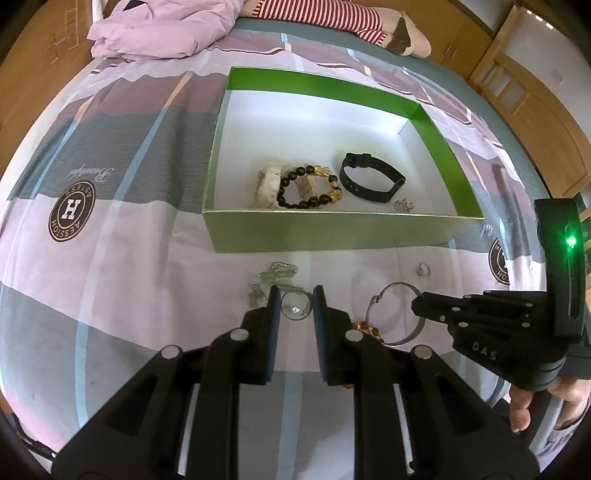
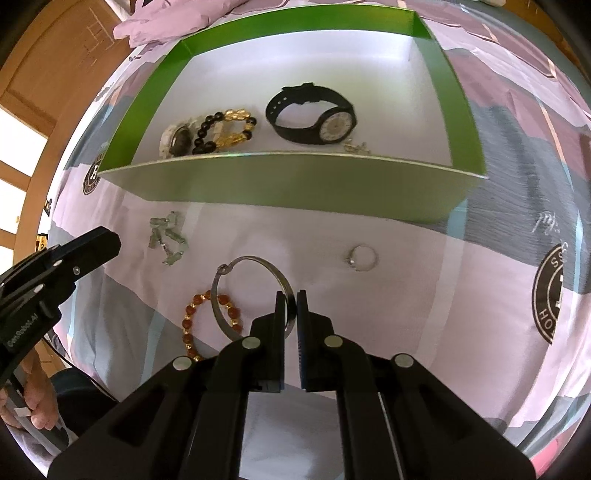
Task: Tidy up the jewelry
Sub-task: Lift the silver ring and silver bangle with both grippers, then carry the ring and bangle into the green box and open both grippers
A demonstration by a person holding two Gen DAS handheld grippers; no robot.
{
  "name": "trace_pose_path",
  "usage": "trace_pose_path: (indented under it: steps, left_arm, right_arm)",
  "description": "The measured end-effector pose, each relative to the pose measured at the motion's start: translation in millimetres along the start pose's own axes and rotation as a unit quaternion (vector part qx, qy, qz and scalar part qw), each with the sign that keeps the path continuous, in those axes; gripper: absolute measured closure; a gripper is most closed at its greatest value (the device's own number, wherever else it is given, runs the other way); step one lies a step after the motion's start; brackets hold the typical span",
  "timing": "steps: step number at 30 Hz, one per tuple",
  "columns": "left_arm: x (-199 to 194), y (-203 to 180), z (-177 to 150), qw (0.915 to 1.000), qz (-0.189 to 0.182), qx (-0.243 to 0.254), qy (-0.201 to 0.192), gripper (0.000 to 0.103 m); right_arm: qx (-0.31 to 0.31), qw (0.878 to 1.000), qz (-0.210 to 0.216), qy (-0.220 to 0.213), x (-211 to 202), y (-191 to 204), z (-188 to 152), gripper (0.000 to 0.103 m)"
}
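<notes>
Right fingers (image 2: 291,295) clamp silver bangle (image 2: 236,267); left fingers (image 1: 295,291) straddle small ring (image 1: 295,306), parted.

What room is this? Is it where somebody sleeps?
Most likely a bedroom. The green box with jewelry sits on a bed covered by a striped bedsheet, a rumpled lilac quilt lies at the far end, and wooden cabinets stand beside it.

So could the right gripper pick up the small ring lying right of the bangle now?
Probably not yet: nothing lies before the ring, but the right gripper is shut on the bangle and must release it first.
</notes>
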State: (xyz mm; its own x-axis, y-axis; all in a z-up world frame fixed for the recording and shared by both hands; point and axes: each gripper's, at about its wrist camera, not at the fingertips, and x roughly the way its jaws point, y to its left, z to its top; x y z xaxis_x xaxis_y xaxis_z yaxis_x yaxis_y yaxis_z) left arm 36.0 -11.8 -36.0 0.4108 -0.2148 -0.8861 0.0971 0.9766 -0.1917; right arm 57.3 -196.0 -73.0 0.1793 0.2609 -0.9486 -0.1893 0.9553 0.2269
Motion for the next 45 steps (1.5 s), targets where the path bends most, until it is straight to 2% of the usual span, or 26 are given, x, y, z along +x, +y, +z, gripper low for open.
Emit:
trace_pose_path:
  steps: [11, 23, 35, 41, 45]
  left_arm:
    - [4.4, -4.5, -0.7, 0.9999, 0.009, 0.007, 0.002, 0.086]
    - [5.9, -6.2, -1.3, 0.9998, 0.014, 0.011, 0.004, 0.086]
    - [6.1, -5.5, -0.5, 0.9998, 0.014, 0.01, 0.003, 0.086]
    - [-5.9, -1.8, 4.9, 0.9995, 0.019, 0.013, -0.023, 0.086]
    - [-25.6, 1.9, 26.3, 0.9978, 0.017, 0.01, -0.063, 0.086]
  right_arm:
    - [-0.008, 1.0, -0.01, 0.004, 4.9, 4.7, -2.8, 0.098]
    - [-0.014, 0.999, -0.033, -0.01, -0.7, 6.2, -4.2, 0.098]
    - [-0.017, 0.999, -0.027, -0.017, -5.3, 8.9, -3.9, 0.098]
    - [-0.017, 0.999, -0.006, -0.027, -14.3, 8.4, -4.3, 0.098]
    - [-0.021, 0.998, 0.018, -0.048, -28.1, 10.5, -2.9, 0.098]
